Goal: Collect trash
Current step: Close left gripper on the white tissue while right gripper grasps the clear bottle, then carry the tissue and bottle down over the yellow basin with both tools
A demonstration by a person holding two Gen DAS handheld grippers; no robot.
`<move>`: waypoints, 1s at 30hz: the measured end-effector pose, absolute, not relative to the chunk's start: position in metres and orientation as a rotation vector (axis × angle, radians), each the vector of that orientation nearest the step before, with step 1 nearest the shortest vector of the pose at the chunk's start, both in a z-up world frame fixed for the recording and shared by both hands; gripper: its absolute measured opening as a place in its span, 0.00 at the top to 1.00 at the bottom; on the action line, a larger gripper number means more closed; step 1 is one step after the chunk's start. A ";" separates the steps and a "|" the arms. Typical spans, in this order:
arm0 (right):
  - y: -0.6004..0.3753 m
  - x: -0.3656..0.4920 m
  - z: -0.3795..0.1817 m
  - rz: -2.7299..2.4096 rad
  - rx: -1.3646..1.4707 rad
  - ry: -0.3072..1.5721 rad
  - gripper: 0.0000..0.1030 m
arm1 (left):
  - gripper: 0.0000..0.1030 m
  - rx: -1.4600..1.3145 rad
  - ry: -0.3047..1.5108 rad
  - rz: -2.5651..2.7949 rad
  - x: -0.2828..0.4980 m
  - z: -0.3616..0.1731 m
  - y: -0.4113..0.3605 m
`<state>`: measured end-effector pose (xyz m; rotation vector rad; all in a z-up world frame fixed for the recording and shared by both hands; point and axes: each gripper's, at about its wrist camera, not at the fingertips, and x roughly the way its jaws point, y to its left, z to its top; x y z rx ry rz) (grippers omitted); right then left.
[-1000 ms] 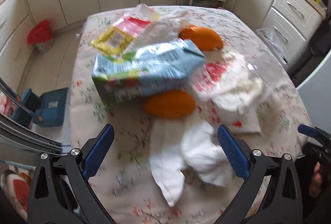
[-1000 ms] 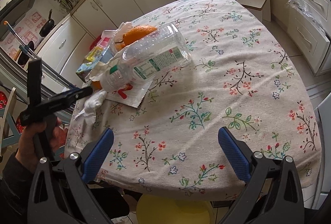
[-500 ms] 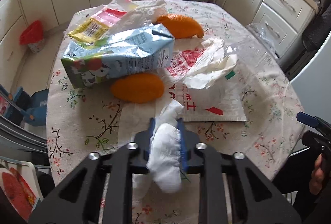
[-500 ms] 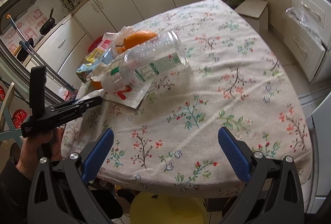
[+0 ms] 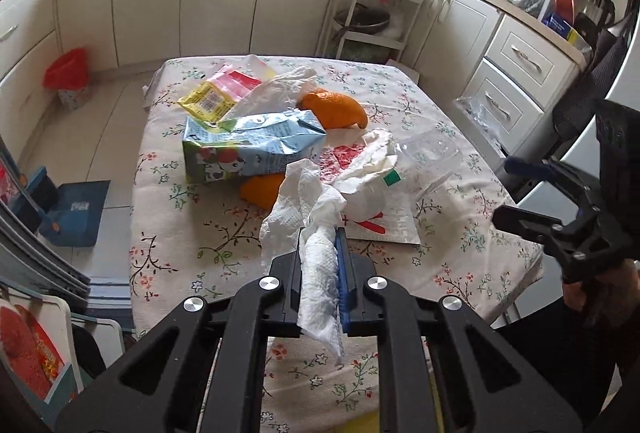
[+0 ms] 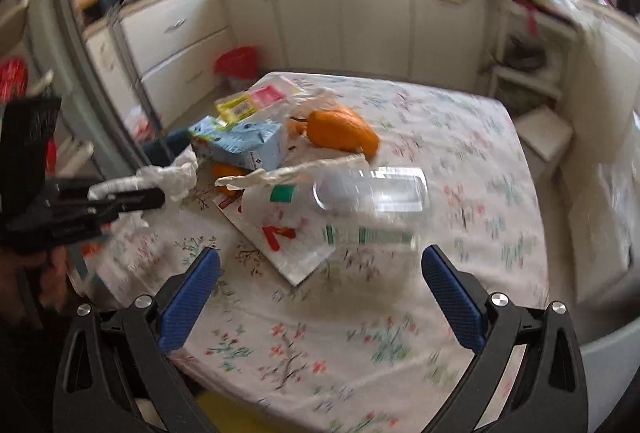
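Observation:
My left gripper (image 5: 320, 239) has its jaws closing on a crumpled white paper tissue (image 5: 308, 193), pads pressing its twisted end, lifted above the floral tablecloth (image 5: 180, 233). The right wrist view shows that left gripper (image 6: 132, 197) holding the tissue (image 6: 176, 173) at the left. My right gripper (image 6: 320, 293) is open over the near table edge with nothing between its fingers. Beyond lie a blue milk carton (image 5: 252, 149), orange peels (image 5: 336, 109), a yellow packet (image 5: 208, 101), a clear plastic bottle (image 6: 368, 193) and a red-printed paper sheet (image 6: 288, 237).
A red-lined bin (image 5: 68, 73) stands on the floor by the cabinets at far left. A blue dustpan (image 5: 76, 209) lies left of the table. A wire rack (image 5: 372, 21) and drawers (image 5: 516, 73) flank the far and right sides. Something yellow (image 6: 240, 417) shows under the near edge.
My left gripper shut on the tissue and lifted it off the table. The right gripper rolled and rose, so its view now faces the trash pile squarely; it stayed open.

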<state>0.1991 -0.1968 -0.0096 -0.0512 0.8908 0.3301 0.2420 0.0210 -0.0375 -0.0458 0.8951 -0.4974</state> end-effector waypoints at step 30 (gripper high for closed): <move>-0.216 0.224 -0.054 0.694 -0.096 1.150 0.47 | 0.89 0.025 0.880 -0.514 0.246 -0.026 0.016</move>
